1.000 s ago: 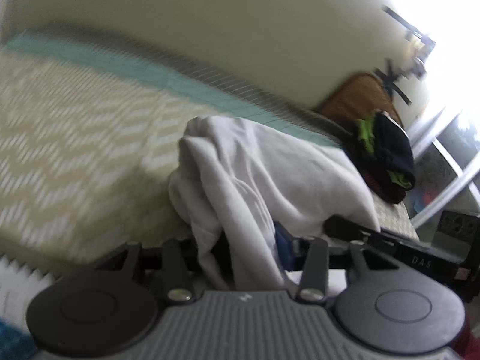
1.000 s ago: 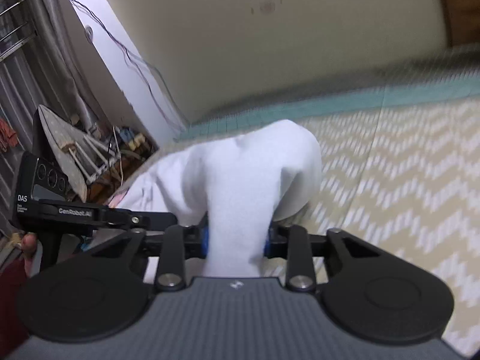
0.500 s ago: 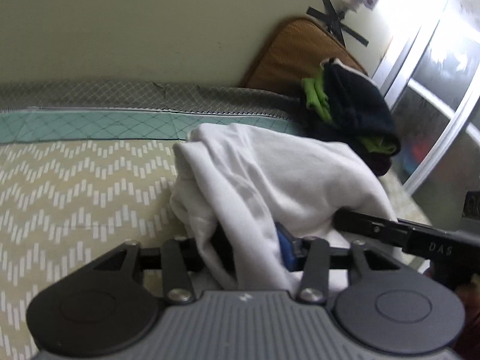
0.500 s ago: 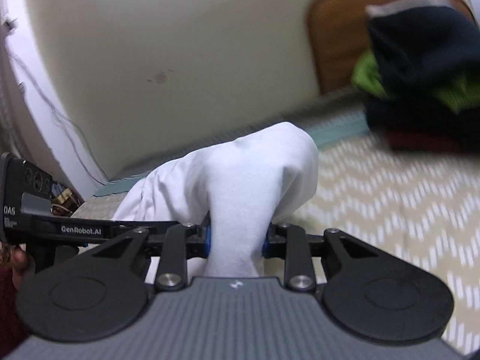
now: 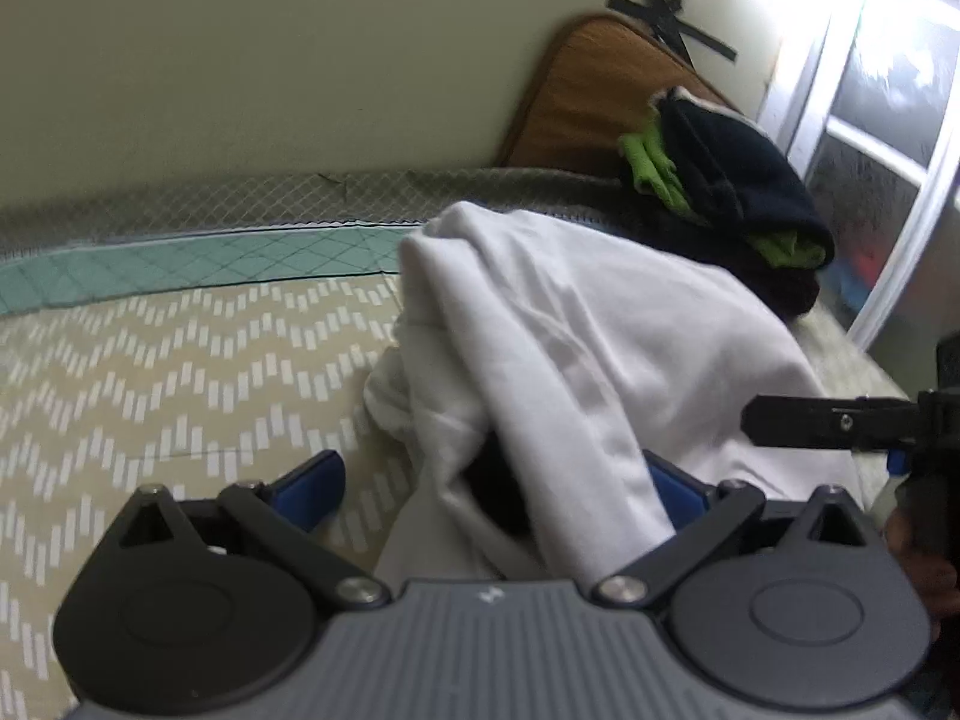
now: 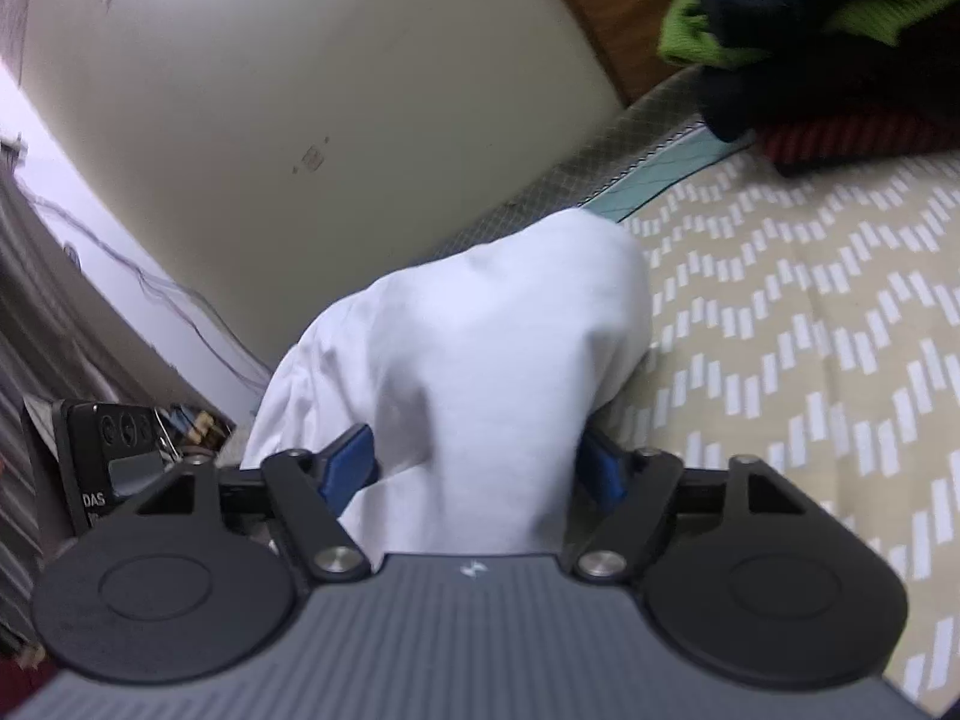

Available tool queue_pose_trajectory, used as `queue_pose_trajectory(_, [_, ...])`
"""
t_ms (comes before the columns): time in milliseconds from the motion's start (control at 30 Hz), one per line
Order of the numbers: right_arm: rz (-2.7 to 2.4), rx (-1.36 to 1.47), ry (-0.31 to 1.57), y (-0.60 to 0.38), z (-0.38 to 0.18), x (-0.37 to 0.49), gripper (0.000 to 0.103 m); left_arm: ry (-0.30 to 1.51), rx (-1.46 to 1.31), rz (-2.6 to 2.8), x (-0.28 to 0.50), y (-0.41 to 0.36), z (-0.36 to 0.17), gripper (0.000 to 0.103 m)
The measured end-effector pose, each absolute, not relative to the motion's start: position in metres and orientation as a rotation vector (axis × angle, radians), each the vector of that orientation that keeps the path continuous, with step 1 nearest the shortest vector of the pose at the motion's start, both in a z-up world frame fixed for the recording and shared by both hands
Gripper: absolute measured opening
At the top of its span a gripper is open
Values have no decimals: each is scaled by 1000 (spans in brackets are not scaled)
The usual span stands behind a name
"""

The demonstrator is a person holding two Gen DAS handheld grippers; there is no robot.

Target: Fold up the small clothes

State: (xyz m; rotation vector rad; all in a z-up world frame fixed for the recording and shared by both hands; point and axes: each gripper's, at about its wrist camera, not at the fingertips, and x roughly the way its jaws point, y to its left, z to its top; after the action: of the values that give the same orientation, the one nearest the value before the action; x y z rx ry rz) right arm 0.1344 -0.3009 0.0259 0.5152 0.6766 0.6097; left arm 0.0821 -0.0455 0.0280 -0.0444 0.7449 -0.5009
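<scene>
Left wrist view first: the left gripper (image 5: 492, 489) is letting go, its jaws opening wide; the left blue pad (image 5: 312, 483) stands clear over the chevron bedspread (image 5: 150, 372), the other pad (image 5: 675, 492) is half buried under the white garment (image 5: 570, 330), but nothing is pinched now; the cloth just drapes across the gap between the fingers and mounds up towards the teal border (image 5: 180, 267) at the far edge of the bed; beyond it, in the far right corner by the brown cushion (image 5: 588, 90), sits a pile of dark and green clothes (image 5: 738, 192); the right gripper (image 5: 840, 420) pokes in from the right edge, just beside the white heap.

Right wrist view now: the right gripper (image 6: 474, 468) is opening too, jaws spreading; the white garment (image 6: 492, 348) humps up between the blue pads (image 6: 351, 462) and hangs over them, no longer squeezed as far as I can judge; the bedspread (image 6: 810, 312) runs off to the right, the dark pile (image 6: 840, 72) at its far corner, the left gripper's body (image 6: 114, 456) down at the left.

The danger from here, I'd say: the fabric is resting on the fingers rather than flat on the bed; pull either tool back carelessly and a pad could drag a layer along, tugging the bundle open or rucking the fold; the mound is tall and loose, so it may slump sideways once unsupported.
</scene>
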Motion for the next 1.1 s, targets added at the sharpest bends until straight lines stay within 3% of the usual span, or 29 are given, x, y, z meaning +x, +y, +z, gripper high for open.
queue_pose_trajectory(300, [638,471,671,-294,24,139,83,742,-40,-502,83,-48,29,103])
queue_pose_trajectory(1100, [629,476,661,-293,23,139,84,741,-28,-486,80,-49,29,103])
